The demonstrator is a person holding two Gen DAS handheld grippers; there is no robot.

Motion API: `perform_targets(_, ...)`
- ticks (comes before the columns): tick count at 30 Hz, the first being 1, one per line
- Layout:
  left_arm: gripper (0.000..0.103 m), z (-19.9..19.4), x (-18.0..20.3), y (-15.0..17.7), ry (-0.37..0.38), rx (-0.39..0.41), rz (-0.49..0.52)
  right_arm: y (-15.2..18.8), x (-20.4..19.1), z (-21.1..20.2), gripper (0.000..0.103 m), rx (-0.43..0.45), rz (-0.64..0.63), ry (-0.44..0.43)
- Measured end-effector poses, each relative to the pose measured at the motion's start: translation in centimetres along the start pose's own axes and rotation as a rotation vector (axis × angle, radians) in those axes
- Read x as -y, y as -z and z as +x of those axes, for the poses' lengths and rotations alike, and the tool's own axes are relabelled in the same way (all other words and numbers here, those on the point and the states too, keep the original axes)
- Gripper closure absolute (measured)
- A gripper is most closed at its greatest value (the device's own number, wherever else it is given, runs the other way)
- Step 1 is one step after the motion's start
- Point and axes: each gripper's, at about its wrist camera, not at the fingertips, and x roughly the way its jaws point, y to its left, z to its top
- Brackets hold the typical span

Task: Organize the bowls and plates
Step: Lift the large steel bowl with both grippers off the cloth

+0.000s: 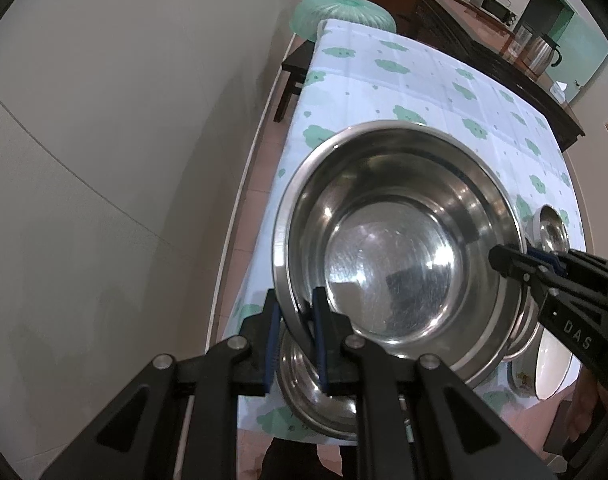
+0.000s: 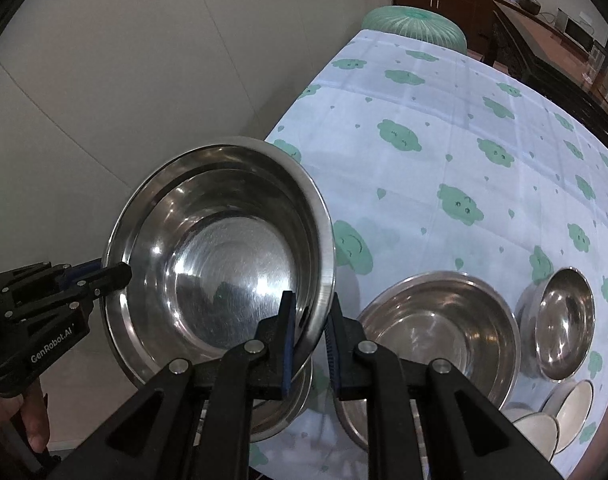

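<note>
A large steel bowl (image 1: 395, 248) hangs tilted over the near left corner of the table (image 1: 403, 80). My left gripper (image 1: 296, 336) is shut on its near rim. My right gripper (image 1: 511, 260) is shut on the opposite rim. In the right wrist view the same bowl (image 2: 224, 264) is held by my right gripper (image 2: 309, 344), with my left gripper (image 2: 112, 274) on its far-left rim. A second steel bowl (image 2: 280, 408) sits directly beneath it, also seen as the lower bowl (image 1: 315, 400). A medium steel bowl (image 2: 435, 328), a small steel bowl (image 2: 563, 320) and white bowls (image 2: 559, 412) stand to the right.
The tablecloth (image 2: 443, 128) is pale blue with green clouds. A grey wall runs along the left. A green plastic stool (image 1: 339, 14) stands past the far end, and a dark sideboard (image 1: 483, 52) with a kettle (image 1: 539, 54) runs along the right. A person's hand (image 2: 32, 420) holds the left gripper.
</note>
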Motion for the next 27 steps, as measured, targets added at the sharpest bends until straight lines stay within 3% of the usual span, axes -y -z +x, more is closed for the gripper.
perform_targets(27, 0.090, 0.0, -0.3, 3.5, 0.010, -0.025, 0.050, 4.1, -1.7, 0.1, 0.087, -0.026, 0.032, 0.017)
